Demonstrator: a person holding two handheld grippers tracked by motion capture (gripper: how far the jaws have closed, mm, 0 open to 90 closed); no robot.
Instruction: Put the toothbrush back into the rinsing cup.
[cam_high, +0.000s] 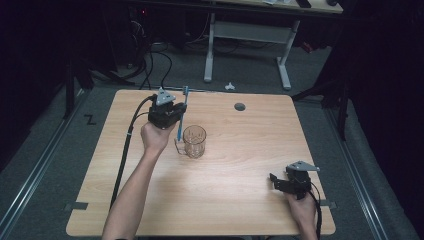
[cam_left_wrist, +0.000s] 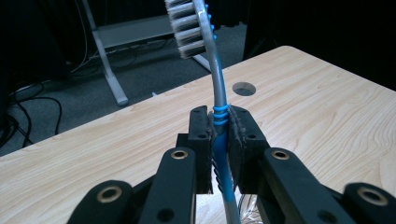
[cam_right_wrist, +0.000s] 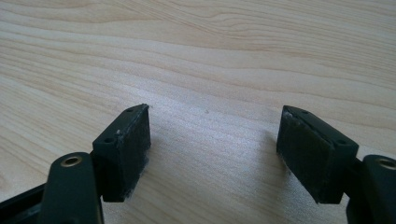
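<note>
- Two grippers are mine here, and the left gripper (cam_left_wrist: 219, 140) carries all the risk: its jaws are closed tight on the blue ribbed grip of a blue-and-grey plastic toothbrush (cam_left_wrist: 217, 88), bristle head up and away from me, tail pointing down.
- In the high view the toothbrush (cam_high: 183, 112) slants beside the left gripper (cam_high: 167, 112), its lower end at the near rim of a clear ribbed glass mug (cam_high: 194, 141) standing mid-table (whether the tip is already inside I cannot tell).
- If I lower it off-line, the tail could catch the rim and tip or skid the mug across the pale wooden table (cam_high: 240, 200).
- The pads hold a narrow, curved handle, so a knock against the glass could make the brush pivot or slide in my grip.
- Letting go too high would drop it hard; the tall brush could lean over and pull the mug down, I judge.
- My right gripper (cam_right_wrist: 212, 149) rests low near the table's right front corner, jaws wide apart and holding nothing, well apart from the mug, so it cannot steady it quickly.
</note>
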